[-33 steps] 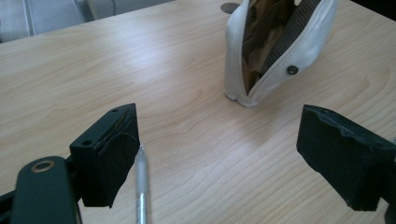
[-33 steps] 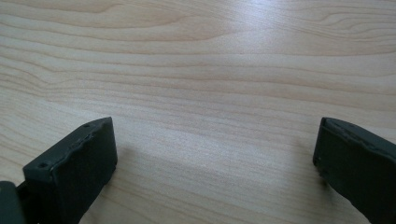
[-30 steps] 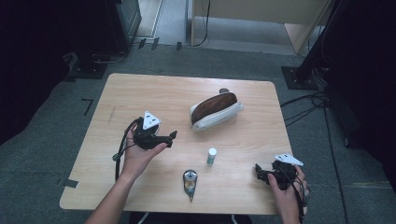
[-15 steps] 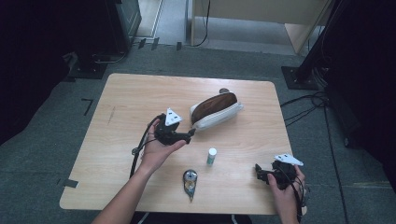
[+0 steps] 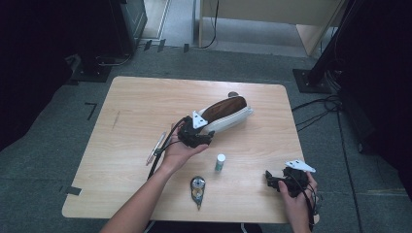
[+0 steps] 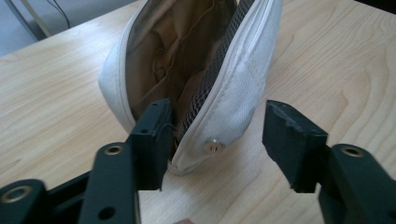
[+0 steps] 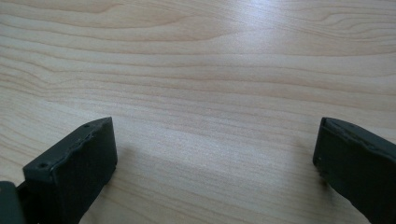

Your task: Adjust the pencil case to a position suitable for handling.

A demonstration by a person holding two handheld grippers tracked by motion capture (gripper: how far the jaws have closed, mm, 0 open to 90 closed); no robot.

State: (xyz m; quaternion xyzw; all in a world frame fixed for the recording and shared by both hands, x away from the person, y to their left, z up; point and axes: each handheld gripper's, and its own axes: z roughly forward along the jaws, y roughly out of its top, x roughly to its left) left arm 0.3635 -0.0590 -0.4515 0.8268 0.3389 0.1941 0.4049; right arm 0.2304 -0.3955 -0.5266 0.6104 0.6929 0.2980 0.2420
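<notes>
Clearly unzipped, the white pouch [image 6: 233,98] shows tan, perhaps mesh-edged lining.

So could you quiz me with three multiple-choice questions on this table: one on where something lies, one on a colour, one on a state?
1. The small white bottle stands:
A. inside the pouch
B. between the pouch and the round tool
C. on the floor

2. The pouch is outwardly:
A. white
B. red
C. green

3. The pouch is:
A. zipped shut
B. unzipped and gaping
C. folded flat

Answers: 1 B, it stands between the pouch and the round tool. 2 A, white fabric shows outside. 3 B, the left gripper view looks into its lining.
</notes>
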